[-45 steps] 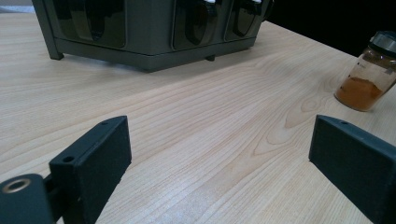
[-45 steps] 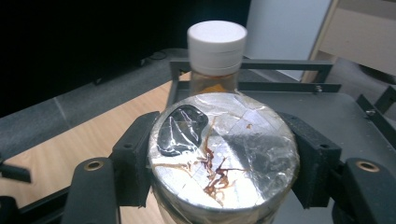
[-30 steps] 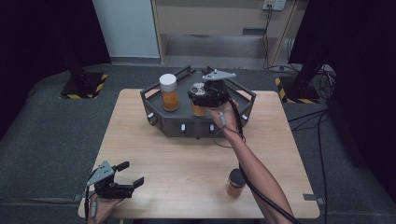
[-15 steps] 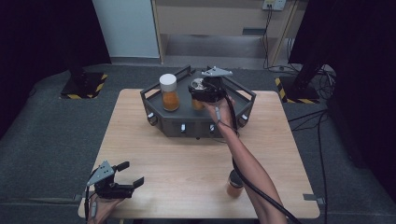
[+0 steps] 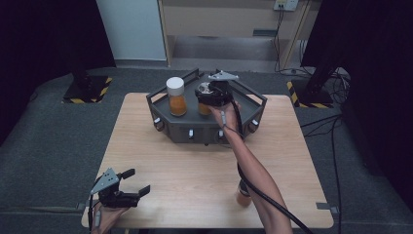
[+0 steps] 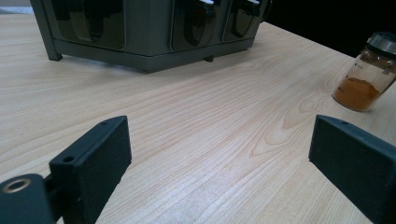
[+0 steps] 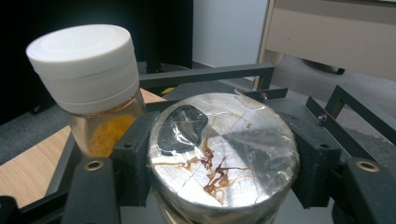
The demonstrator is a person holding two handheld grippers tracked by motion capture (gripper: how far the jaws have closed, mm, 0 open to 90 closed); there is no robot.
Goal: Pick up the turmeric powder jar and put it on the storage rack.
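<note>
Your right gripper (image 5: 213,95) is clamped on a jar with a foil-sealed top (image 7: 223,148), its two black jaws pressing the jar's sides just under the rim. In the right gripper view the silvery seal is wrinkled, with a dark blob and brown streaks on it. In the high view you are holding that jar over the tray (image 5: 253,100) of the dark grey rack at the far middle of the bench (image 5: 195,165), with your forearm stretched across the wood to reach it; whether the jar's base touches the tray floor cannot be told.

Just beside your jar, on its left in both views, stands a jar with a white screw cap (image 5: 176,96), upright in the same tray and holding orange powder in its lower part. The two jars are close, but a narrow gap shows between them in the high view.

Your left gripper (image 5: 132,183) rests at the near left corner of the bench with its jaws spread wide and nothing between them; only bare wood lies there. A small spice jar (image 6: 367,72) with a dark lid and orange-brown powder stands on the bench near your right forearm, well apart from the rack.
</note>
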